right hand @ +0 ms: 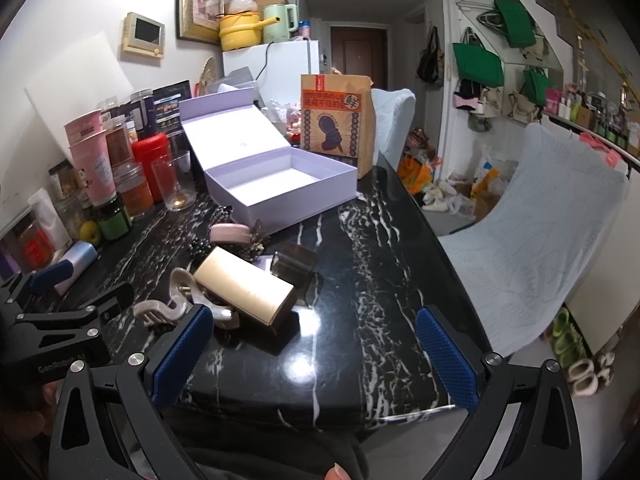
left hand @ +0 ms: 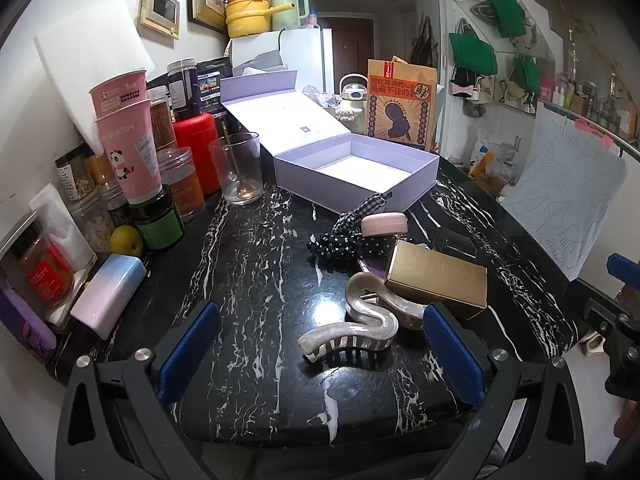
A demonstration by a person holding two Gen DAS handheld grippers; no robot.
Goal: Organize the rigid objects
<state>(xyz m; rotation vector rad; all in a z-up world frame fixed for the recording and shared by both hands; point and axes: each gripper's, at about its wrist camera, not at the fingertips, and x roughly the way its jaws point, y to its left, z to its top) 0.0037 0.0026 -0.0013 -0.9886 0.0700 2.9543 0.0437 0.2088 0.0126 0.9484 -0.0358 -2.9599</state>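
We see a lavender box (left hand: pixel 356 176) standing open on the black marble tabletop (left hand: pixel 256 264), its lid folded back and its white inside holding nothing. Just in front of it lie a pink case (left hand: pixel 383 223), dotted fabric ties (left hand: pixel 340 240), a gold box (left hand: pixel 438 278), a dark smoky box (right hand: pixel 294 264) and a pearly hair claw (left hand: pixel 352 330). A drinking glass (left hand: pixel 237 168) beside the box holds a spoon. Our left gripper (left hand: pixel 320 352) and right gripper (right hand: pixel 316 354) both hover spread wide, holding nothing.
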